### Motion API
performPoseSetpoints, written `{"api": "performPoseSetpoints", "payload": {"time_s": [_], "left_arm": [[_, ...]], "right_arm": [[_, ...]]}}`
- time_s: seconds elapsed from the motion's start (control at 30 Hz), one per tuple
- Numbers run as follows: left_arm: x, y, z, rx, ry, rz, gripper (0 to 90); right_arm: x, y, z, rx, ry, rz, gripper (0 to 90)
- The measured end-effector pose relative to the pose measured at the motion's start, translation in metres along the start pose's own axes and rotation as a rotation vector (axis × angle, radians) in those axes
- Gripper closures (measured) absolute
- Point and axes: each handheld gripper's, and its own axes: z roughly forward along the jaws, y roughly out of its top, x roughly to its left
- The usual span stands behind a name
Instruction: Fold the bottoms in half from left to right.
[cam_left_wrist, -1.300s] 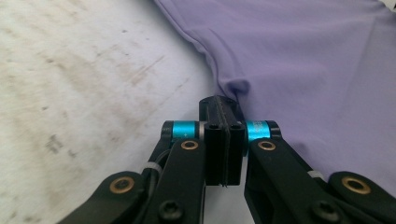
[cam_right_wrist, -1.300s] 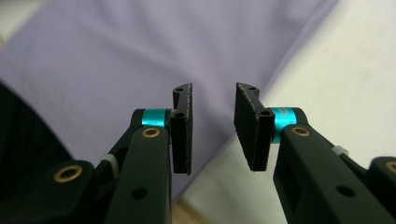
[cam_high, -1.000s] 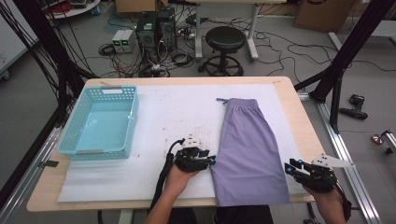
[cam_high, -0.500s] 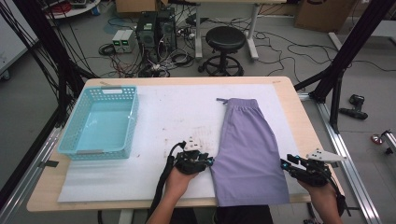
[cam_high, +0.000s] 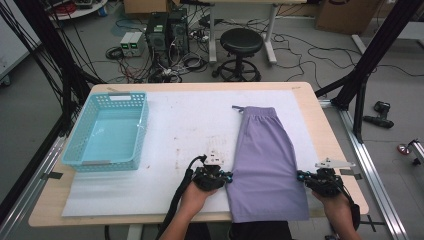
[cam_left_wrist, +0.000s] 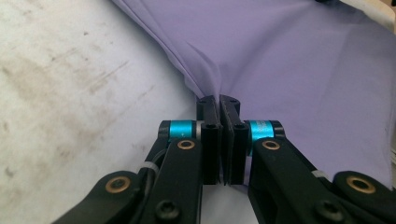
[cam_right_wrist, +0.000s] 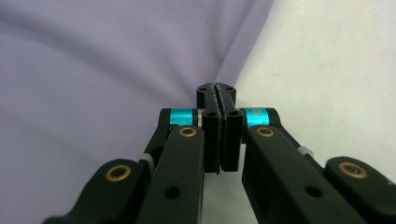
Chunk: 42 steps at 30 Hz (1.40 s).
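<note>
A pair of purple shorts (cam_high: 265, 160) lies flat on the white mat (cam_high: 190, 120), waistband at the far end. My left gripper (cam_high: 229, 177) is at the shorts' left edge, near the front. In the left gripper view its jaws have just been closing and the left gripper (cam_left_wrist: 218, 100) now stands shut on a raised fold of the purple fabric (cam_left_wrist: 289, 60). My right gripper (cam_high: 300, 176) is at the shorts' right edge. Its jaws have also just been closing, and in its own view the right gripper (cam_right_wrist: 216, 88) pinches the hem of the shorts (cam_right_wrist: 93, 70).
A light blue plastic basket (cam_high: 107, 132) stands on the table's left side. The wooden table edge (cam_high: 340, 150) runs close beside my right hand. A stool (cam_high: 241, 42) and cables are on the floor beyond the table.
My right gripper has slid left to the shorts' right edge. Both pairs of jaws have closed on the fabric. The left hand has stayed where it was.
</note>
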Motion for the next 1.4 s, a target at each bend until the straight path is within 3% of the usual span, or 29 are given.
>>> {"api": "performPoseSetpoints", "payload": {"time_s": [0.1,0.4,0.43,0.53,0.63,0.8,0.9,0.93,1.03,1.1,1.2,1.27,1.4], "left_arm": [[-0.005,-0.006,-0.007,0.008,-0.012,0.012,87.1],[-0.02,-0.029,-0.021,-0.041,-0.059,0.017,86.3],[-0.019,-0.03,-0.022,-0.056,-0.057,0.018,84.7],[-0.01,-0.028,-0.031,-0.121,-0.036,0.009,73.0],[0.004,-0.023,-0.041,-0.192,-0.007,-0.006,63.3],[0.032,-0.009,-0.062,-0.307,0.045,-0.02,46.7],[0.044,-0.001,-0.071,-0.322,0.072,-0.024,31.1],[0.048,0.001,-0.074,-0.328,0.067,-0.02,25.2],[0.058,0.006,-0.082,-0.332,0.074,0.017,23.4],[0.066,0.01,-0.088,-0.328,0.095,0.024,23.2],[0.077,0.013,-0.095,-0.31,0.114,0.053,23.2],[0.085,0.016,-0.098,-0.306,0.134,0.077,23.2],[0.094,0.018,-0.101,-0.301,0.167,0.069,23.2]], "right_arm": [[0.005,-0.008,-0.006,-0.001,0.019,-0.017,89.7],[0.016,-0.028,-0.022,-0.015,0.059,-0.053,88.9],[0.016,-0.029,-0.024,-0.021,0.064,-0.051,85.4],[0.013,-0.025,-0.026,-0.06,0.07,-0.049,63.2],[0.006,-0.009,-0.024,-0.129,0.056,-0.025,47.9],[-0.002,0.041,-0.004,-0.22,0.039,-0.056,38.6],[-0.001,0.071,0.018,-0.237,0.056,-0.078,34.7],[-0.001,0.084,0.03,-0.217,0.044,-0.081,32.7],[0.002,0.11,0.058,-0.141,0.029,-0.08,23.4],[0.004,0.125,0.072,-0.129,0.024,-0.104,21.5],[0.008,0.143,0.088,-0.124,0.039,-0.107,21.4],[0.01,0.15,0.096,-0.123,0.055,-0.141,23.6],[0.017,0.161,0.111,-0.082,0.091,-0.155,46.8]]}}
